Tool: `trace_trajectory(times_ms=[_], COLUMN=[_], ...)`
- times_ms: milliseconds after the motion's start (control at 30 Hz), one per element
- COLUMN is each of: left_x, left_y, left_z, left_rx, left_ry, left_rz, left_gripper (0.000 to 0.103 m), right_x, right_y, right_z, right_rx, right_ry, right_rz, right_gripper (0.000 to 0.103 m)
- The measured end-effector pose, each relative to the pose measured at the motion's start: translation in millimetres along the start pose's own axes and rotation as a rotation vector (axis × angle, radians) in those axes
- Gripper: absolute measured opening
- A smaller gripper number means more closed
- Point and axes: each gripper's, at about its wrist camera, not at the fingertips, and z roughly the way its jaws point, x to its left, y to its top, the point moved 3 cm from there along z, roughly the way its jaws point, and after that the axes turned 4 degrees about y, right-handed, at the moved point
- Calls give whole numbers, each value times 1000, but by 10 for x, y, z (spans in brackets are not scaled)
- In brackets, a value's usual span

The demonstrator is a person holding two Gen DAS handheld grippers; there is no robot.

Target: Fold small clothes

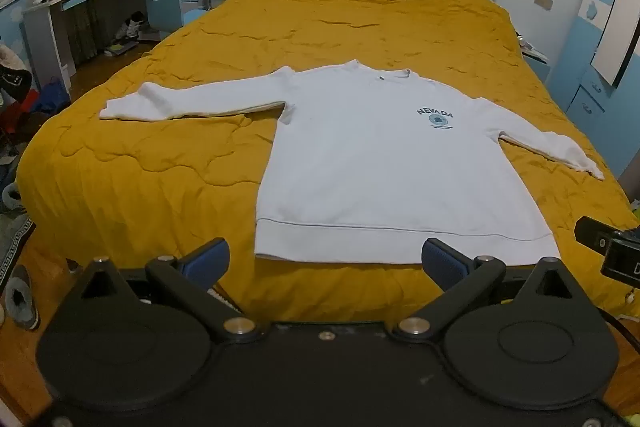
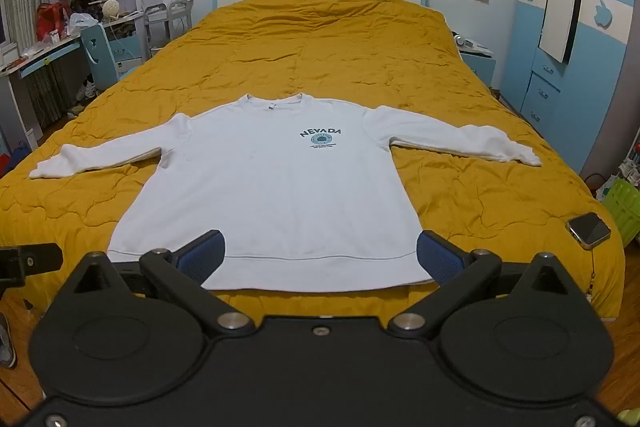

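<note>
left tongs [image 1: 326, 259] spread wide, right tongs [image 2: 320, 255] spread wide

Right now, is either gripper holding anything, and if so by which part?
Nothing is held. The left gripper and right gripper are both open, short of the white sweatshirt's hem.

lighting is even, cool indoor light; source not visible. shadows are soft and faint around the white sweatshirt [image 1: 384, 167], which reads slightly bluish without blown highlights. the yellow quilt [image 2: 460, 195] shows clear stitching, focus sharp centrally. fisheye bending curves walls and furniture at both views' edges; corners darken.
</note>
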Motion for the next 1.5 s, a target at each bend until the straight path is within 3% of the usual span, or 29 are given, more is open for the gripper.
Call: trace_trajectory(times_ms=[1500], left_x=[-36], left_y=[22], left_z=[42], left_rx=[10], left_ry=[5], left_rz=[15], left_gripper=[103], right_x=[-30], right_y=[-10], right_z=[-5], right_rx=[2], right_ry=[2], right_rz=[4], right_gripper=[103])
